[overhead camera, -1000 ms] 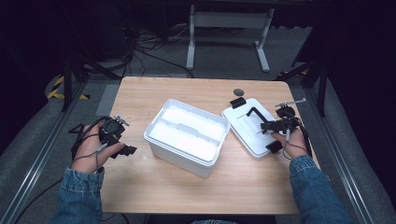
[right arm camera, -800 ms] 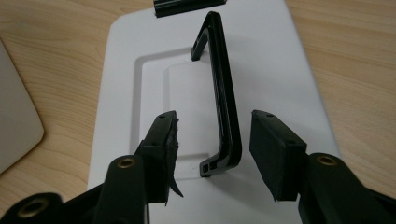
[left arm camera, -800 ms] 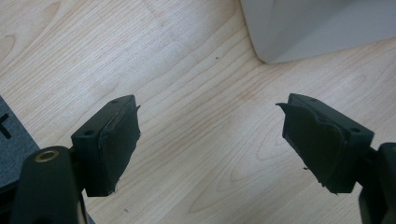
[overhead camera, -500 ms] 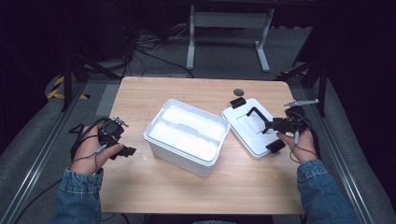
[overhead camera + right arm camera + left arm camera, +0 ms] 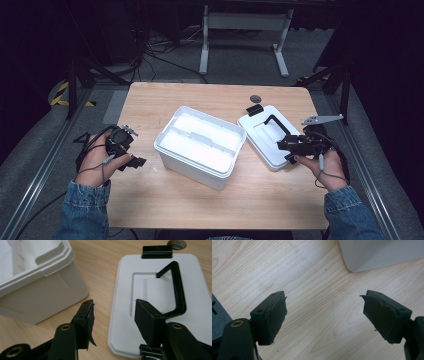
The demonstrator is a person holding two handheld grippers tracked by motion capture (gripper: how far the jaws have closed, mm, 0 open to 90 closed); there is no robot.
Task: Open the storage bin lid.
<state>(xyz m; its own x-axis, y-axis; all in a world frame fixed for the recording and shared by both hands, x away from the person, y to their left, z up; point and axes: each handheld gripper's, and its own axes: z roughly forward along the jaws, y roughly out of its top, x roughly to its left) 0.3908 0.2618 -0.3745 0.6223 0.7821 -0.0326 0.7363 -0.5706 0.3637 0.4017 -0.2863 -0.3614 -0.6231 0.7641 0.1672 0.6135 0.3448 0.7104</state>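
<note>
Lid (image 5: pixel 270 136) lies flat, long axis running toward table's far edge.

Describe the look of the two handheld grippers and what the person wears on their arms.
Both the left gripper and the right gripper are black, each with two blocky jaws faced with dark pads, brass-coloured pivot pins, and a thin cable trailing back over the hand. The right one carries a grey three-cornered plate. The person wears blue denim sleeves.

White lid (image 5: pixel 267 135), black handle (image 5: pixel 176 287); white box (image 5: pixel 202 142).
</note>
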